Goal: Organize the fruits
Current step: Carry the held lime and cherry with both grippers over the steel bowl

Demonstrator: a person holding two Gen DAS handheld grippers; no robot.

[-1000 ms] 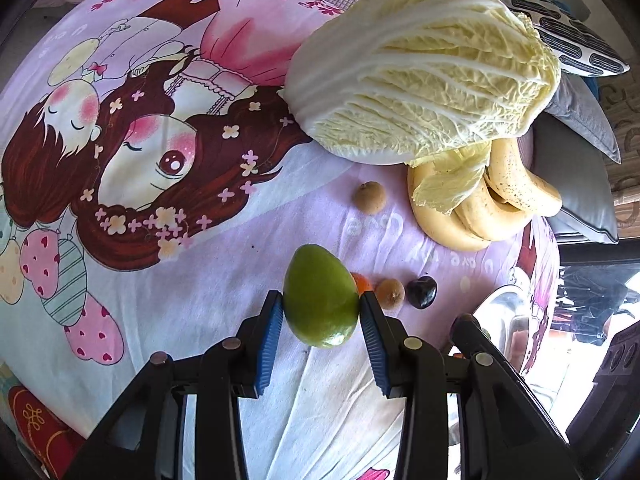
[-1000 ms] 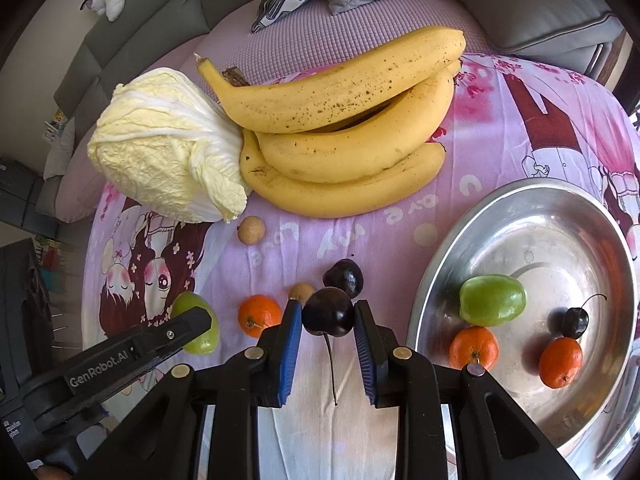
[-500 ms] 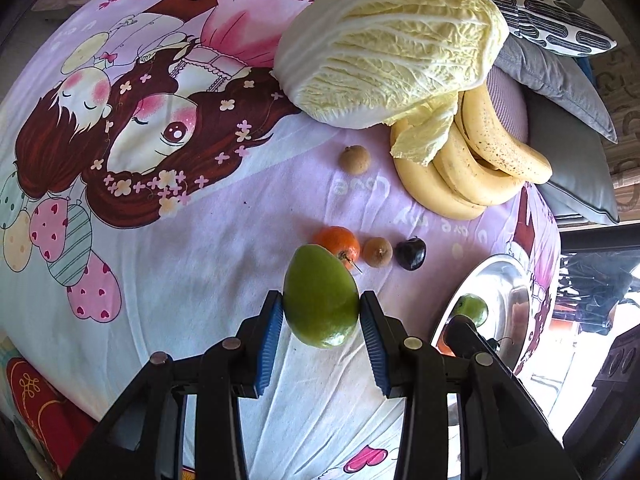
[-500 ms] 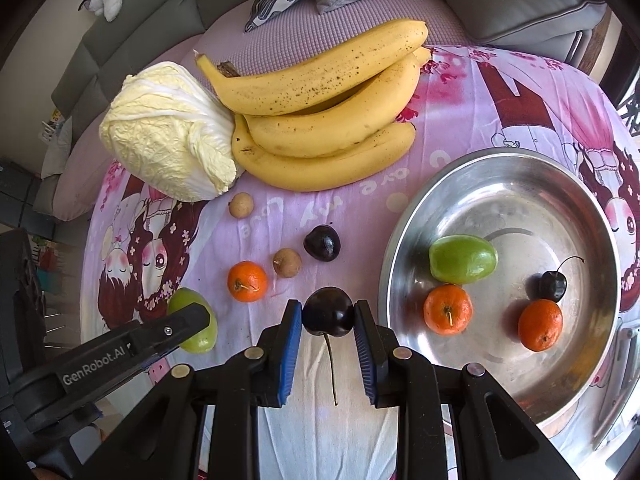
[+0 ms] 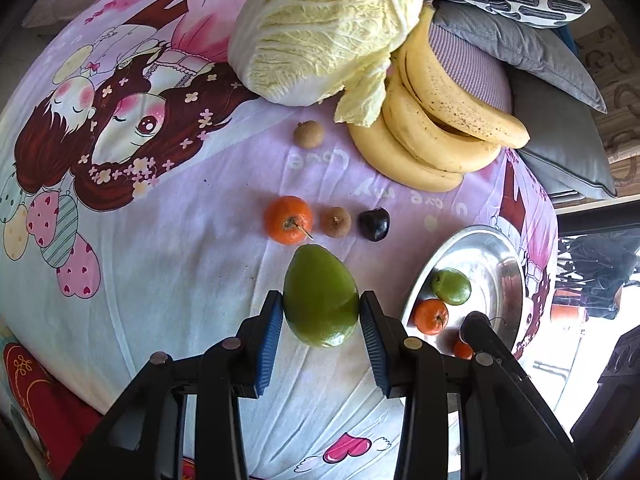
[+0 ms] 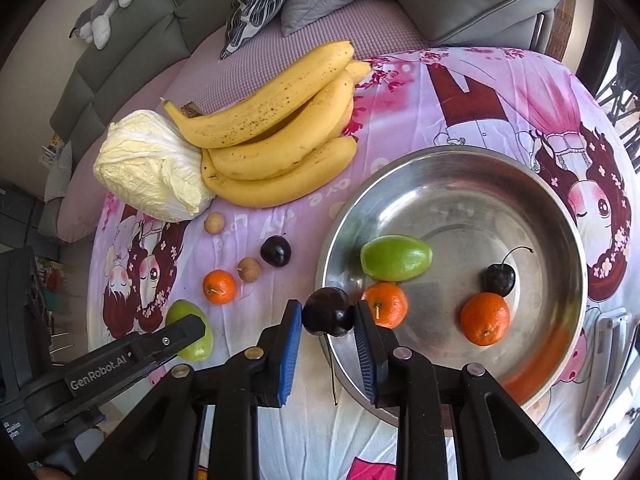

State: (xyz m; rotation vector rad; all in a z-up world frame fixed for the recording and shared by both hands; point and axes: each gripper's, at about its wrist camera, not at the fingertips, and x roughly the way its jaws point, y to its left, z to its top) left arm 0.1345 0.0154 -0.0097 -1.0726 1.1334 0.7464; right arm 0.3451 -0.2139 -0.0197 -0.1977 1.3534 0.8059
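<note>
- Grip first: left gripper (image 5: pixel 320 312) has its blue pads clamped on the sides of a green mango (image 5: pixel 321 295), which hangs above the printed cloth (image 5: pixel 160 264), short of the steel bowl (image 5: pixel 505 248).
- Right gripper (image 6: pixel 328 317) is closed on a dark cherry (image 6: pixel 327 311), stem dangling below, just at the near rim of that bowl (image 6: pixel 452 156).
- Bowl contents to avoid: a green mango (image 6: pixel 396 258), two tangerines (image 6: pixel 385 305) (image 6: pixel 485 319) and a stemmed cherry (image 6: pixel 499 279).
- Judged best: carry the cherry over the rim to the bare steel in the middle and lower it close before parting the pads, since a round fruit dropped from height would likely roll or bounce.
- Heavier mango should probably go in second, set down gently beside the others, not on top of the soft cherries.
- Loose fruit on the cloth: a tangerine (image 5: pixel 288 219), two longans (image 5: pixel 335 221) (image 5: pixel 308 134), a cherry (image 5: pixel 373 224), plus bananas (image 5: pixel 432 128) beside the napa cabbage (image 5: pixel 324 24).
</note>
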